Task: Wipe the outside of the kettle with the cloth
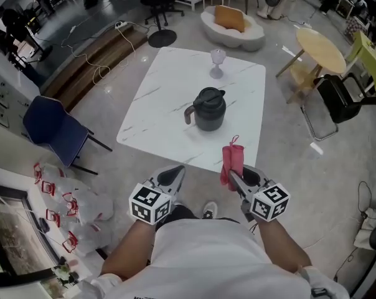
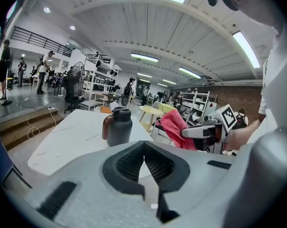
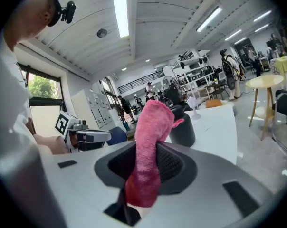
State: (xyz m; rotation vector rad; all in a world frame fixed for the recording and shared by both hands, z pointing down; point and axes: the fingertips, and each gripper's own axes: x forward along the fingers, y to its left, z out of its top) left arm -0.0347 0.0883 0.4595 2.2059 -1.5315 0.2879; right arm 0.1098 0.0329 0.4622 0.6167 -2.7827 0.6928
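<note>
Plainly the white tabletop [image 1: 169,86] lies ahead of both tools, with the dark kettle [image 1: 208,109] upright near its middle and a stemmed glass [image 1: 217,63] beyond it. A hard one-sided wipe could shove the kettle into that glass. The pink cloth [image 1: 232,159] is clamped in the right hand-held gripper [image 1: 233,174] and might slip out. The left hand-held gripper [image 1: 177,172] is closed on nothing.

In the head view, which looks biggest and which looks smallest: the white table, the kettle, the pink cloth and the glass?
1. white table
2. kettle
3. pink cloth, but it is closer to the camera, so kettle against cloth is unsure
4. glass
</note>
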